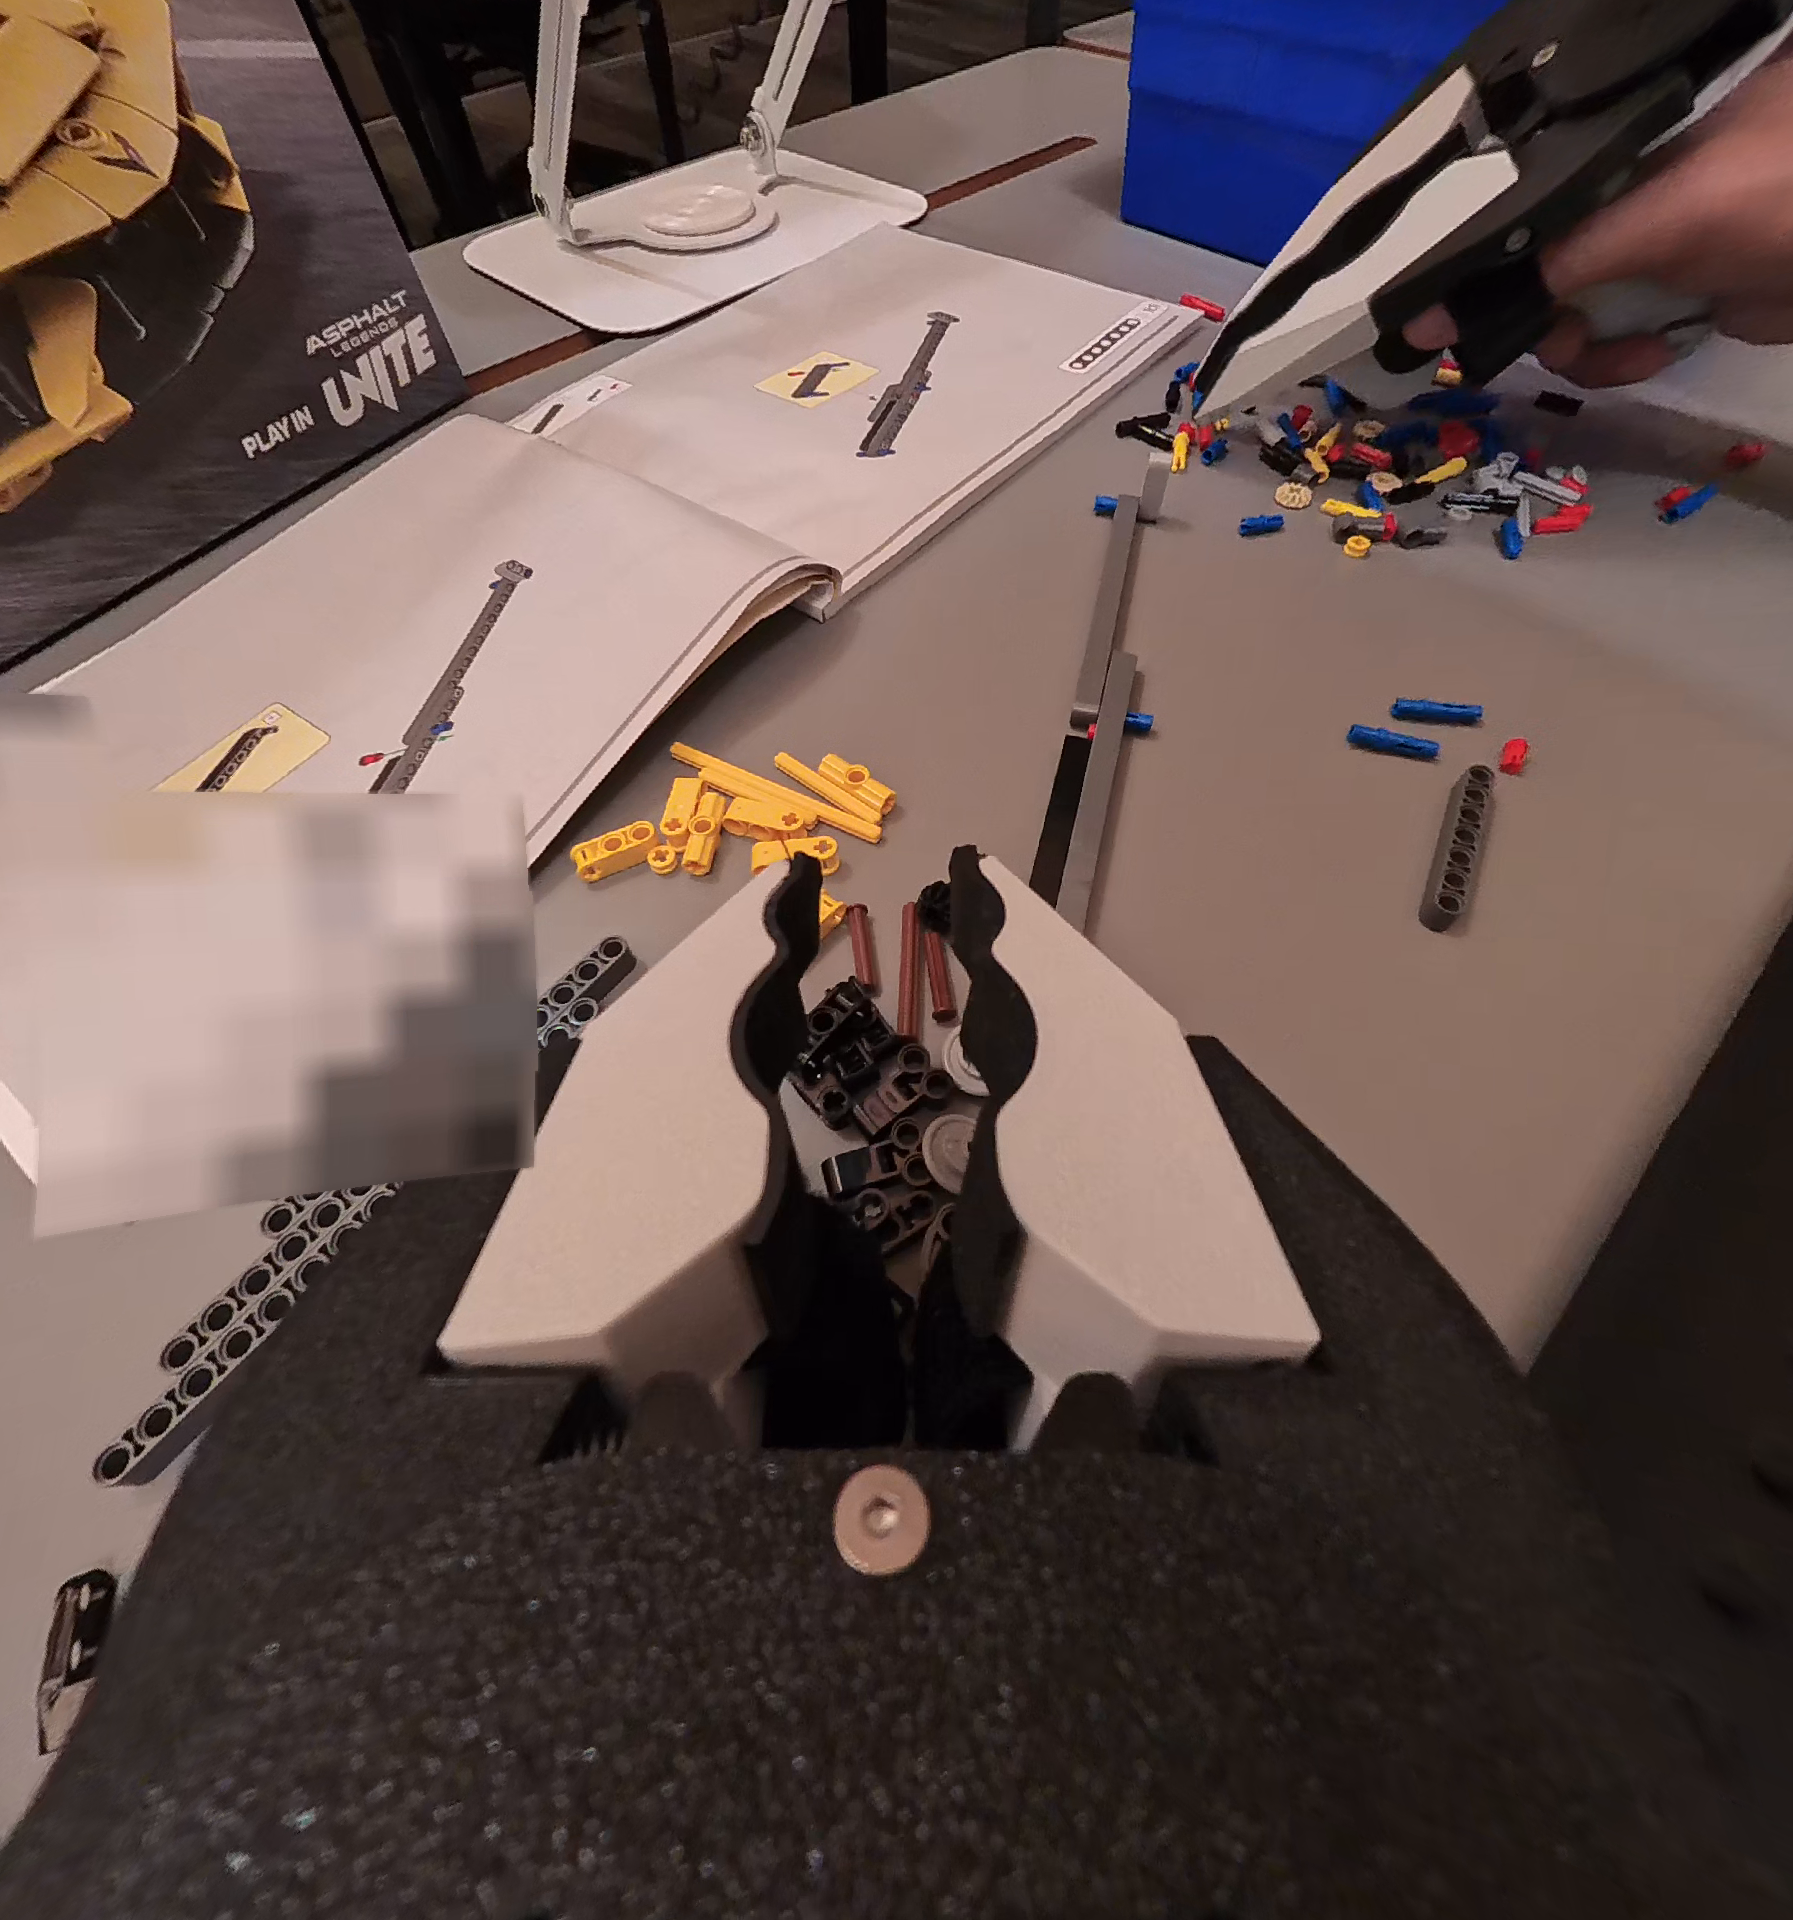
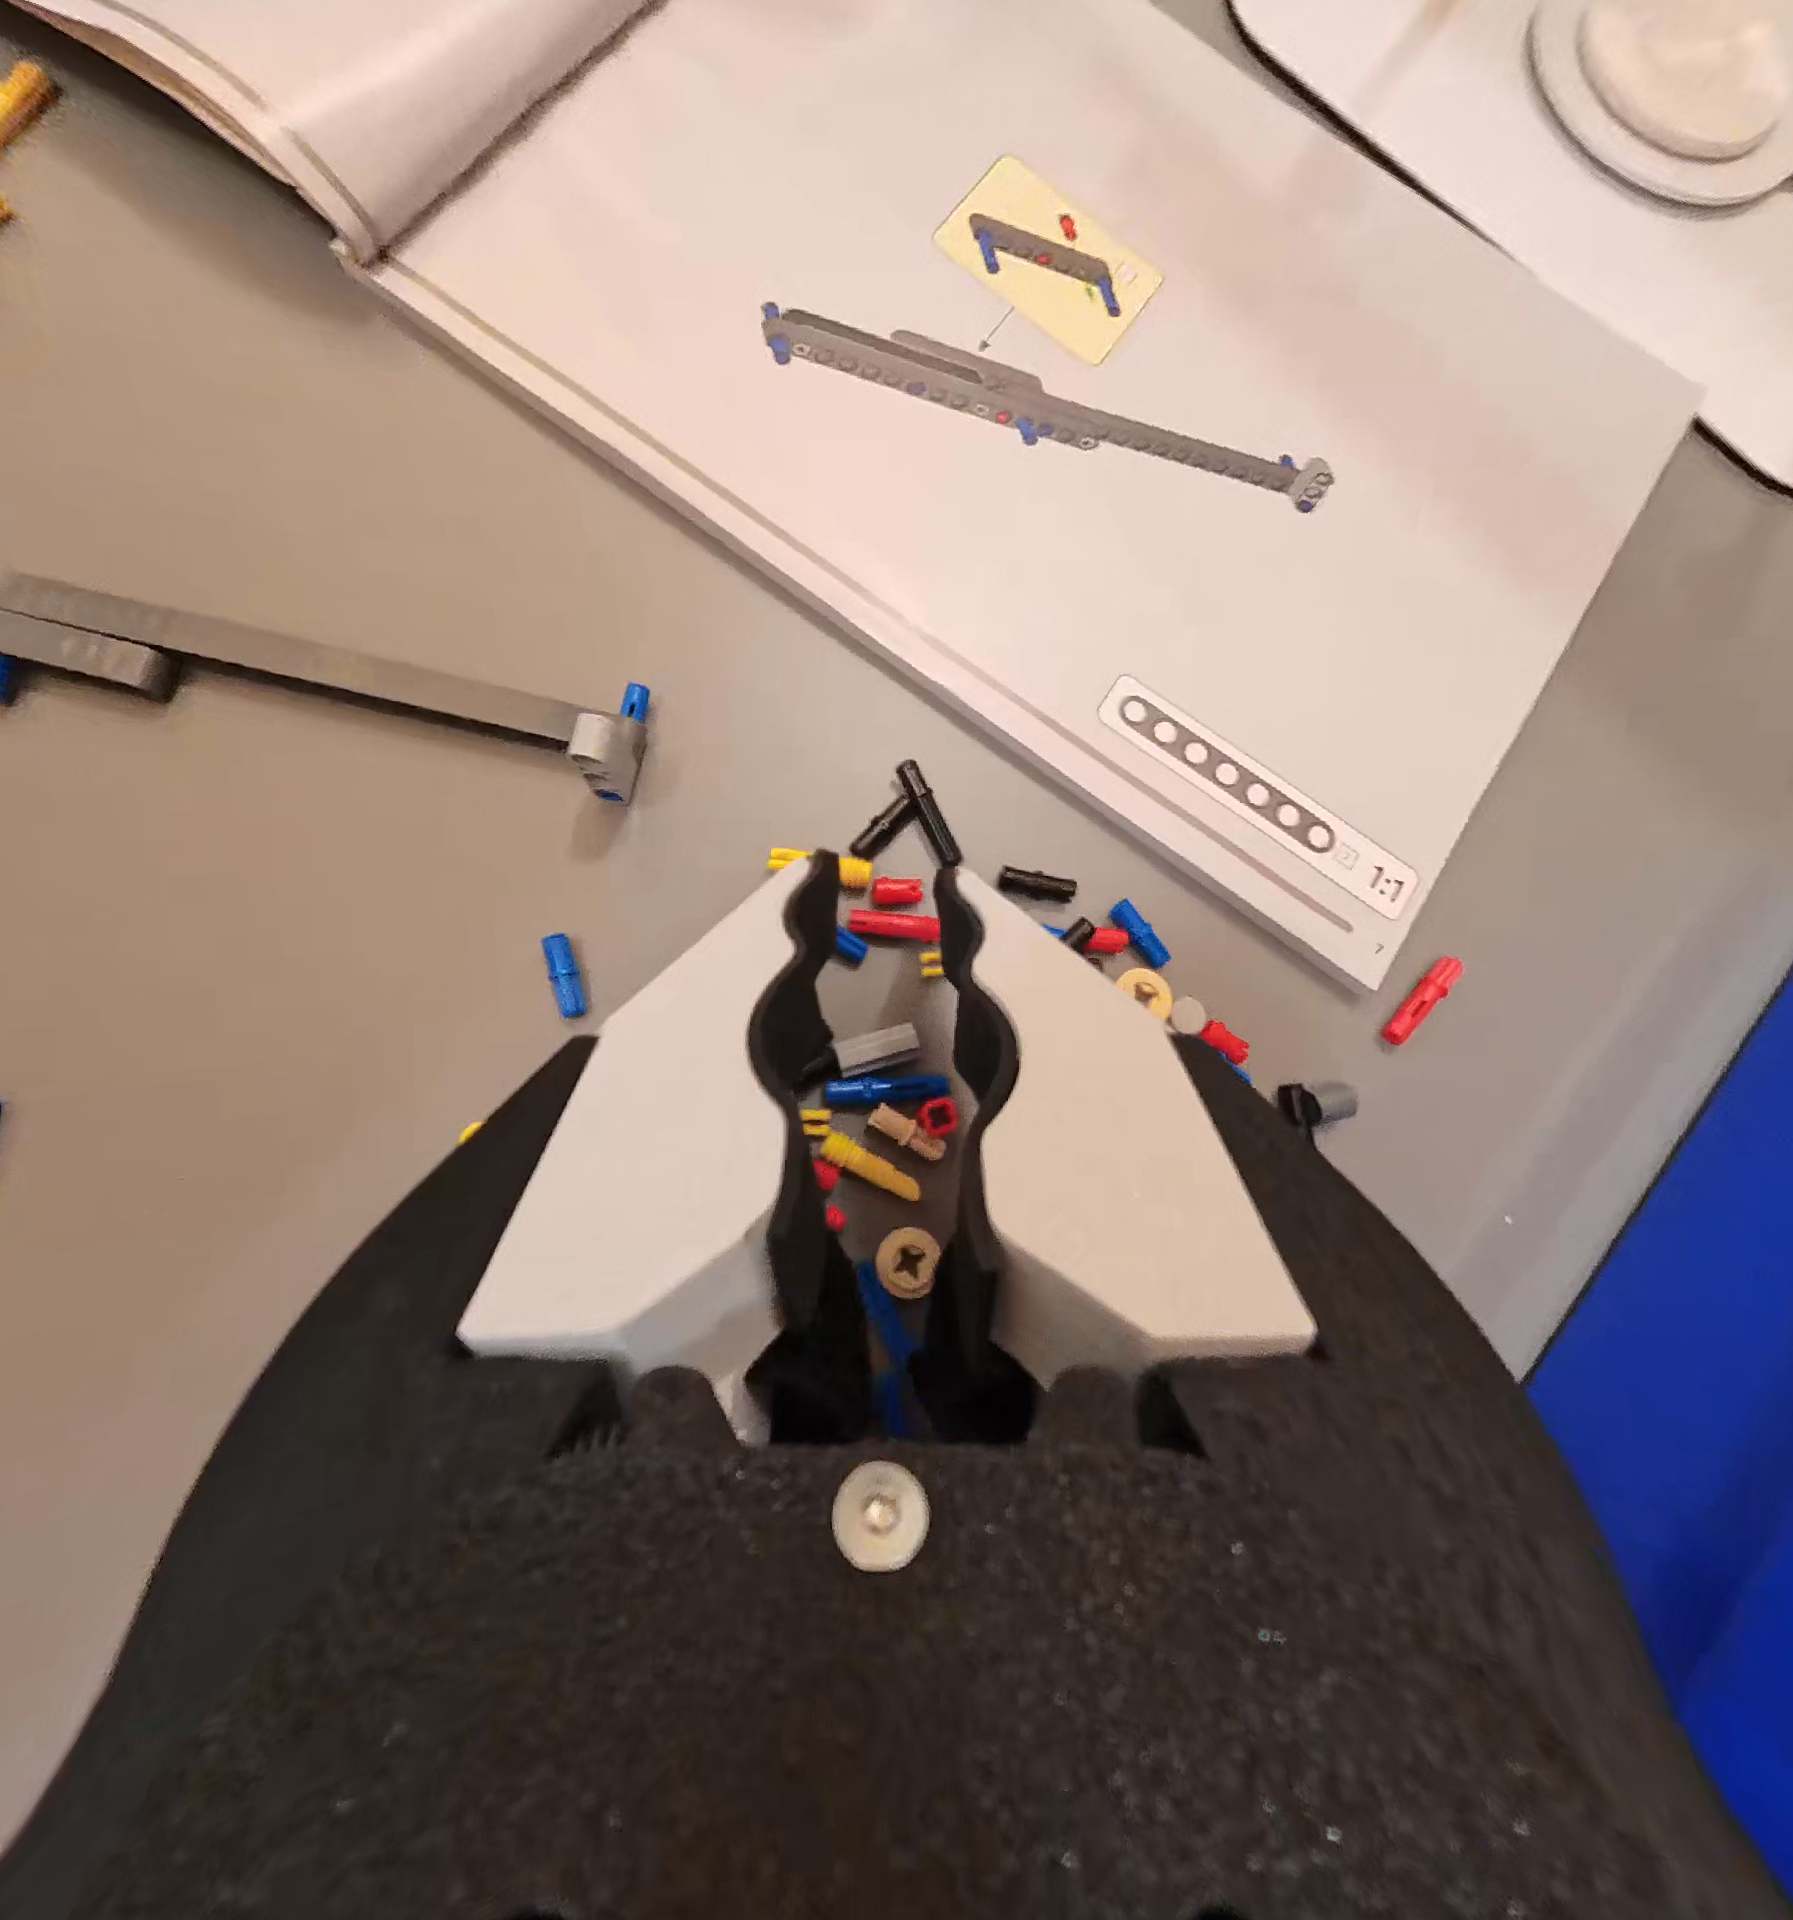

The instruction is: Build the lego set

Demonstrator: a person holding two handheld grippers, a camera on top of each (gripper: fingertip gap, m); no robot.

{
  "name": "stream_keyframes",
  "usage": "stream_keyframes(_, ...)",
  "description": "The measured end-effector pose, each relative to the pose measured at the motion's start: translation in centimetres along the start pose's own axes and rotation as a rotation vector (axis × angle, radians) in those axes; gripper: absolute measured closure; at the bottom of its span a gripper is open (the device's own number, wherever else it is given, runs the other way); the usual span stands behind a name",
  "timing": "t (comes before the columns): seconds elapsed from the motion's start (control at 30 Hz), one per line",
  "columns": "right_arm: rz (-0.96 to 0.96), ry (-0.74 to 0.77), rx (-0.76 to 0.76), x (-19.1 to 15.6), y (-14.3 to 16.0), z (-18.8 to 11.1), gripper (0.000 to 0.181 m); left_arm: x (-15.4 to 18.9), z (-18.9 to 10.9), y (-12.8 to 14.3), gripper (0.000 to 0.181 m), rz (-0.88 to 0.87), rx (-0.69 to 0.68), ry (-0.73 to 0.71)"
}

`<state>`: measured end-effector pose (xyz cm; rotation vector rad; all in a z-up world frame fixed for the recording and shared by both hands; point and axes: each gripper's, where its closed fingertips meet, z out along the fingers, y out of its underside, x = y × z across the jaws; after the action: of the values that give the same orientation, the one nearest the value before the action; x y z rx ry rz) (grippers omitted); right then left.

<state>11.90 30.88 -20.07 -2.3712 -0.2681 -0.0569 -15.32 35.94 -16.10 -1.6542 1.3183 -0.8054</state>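
Right wrist view shows your right tool (image 2: pixel 887 868) parted, empty, over the pins (image 2: pixel 876 1091): light, hard, slippery, so pinch one across its middle; left tool (image 1: pixel 887 868) also parted, empty.

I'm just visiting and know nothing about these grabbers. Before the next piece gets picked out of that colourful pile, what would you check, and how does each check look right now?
1. Right gripper open: ok, jaws apart, nothing between them.
2. Right gripper over the mixed pin pile: ok, tips at its edge.
3. One pin singled out: not ok, several red, yellow and blue pins crowd between the fingers.
4. Left gripper free: ok, open, hovering over the black connectors.
5. Instruction book readable: ok, lies open.
6. Long grey beam assembly clear of the grippers: ok, lies apart on the table.
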Motion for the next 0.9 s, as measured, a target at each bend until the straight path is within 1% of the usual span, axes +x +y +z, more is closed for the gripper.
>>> stream_keyframes(0.07,0.023,-0.017,0.024,0.2,-0.3,-0.1,0.165,0.0,0.0,0.0,0.158,0.005,-0.003,-0.001)
stream_keyframes(0.2,0.018,-0.003,-0.026,0.7,0.7,0.2,0.166,0.0,0.1,0.1,0.158,0.005,-0.005,0.000)
stream_keyframes(0.27,0.004,-0.011,-0.042,0.4,0.9,0.5,0.165,0.0,0.1,0.0,0.158,0.003,-0.004,0.001)
stream_keyframes(0.47,-0.013,-0.012,-0.039,0.2,0.8,1.1,0.165,0.0,0.1,0.1,0.158,0.006,-0.008,0.001)
stream_keyframes(0.57,-0.001,-0.037,-0.046,0.0,0.8,1.1,0.171,0.0,0.2,0.1,0.158,0.007,-0.009,0.001)
stream_keyframes(0.73,0.006,-0.034,-0.040,0.1,0.9,1.0,0.172,0.0,0.2,0.1,0.158,0.006,-0.008,0.002)
stream_keyframes(0.8,-0.002,-0.007,-0.020,0.5,0.6,0.6,0.172,0.1,0.2,0.1,0.158,0.007,-0.007,0.001)
stream_keyframes(0.9,0.001,0.009,0.038,0.6,-0.7,-1.1,0.172,0.1,0.2,0.1,0.158,0.010,-0.008,-0.001)
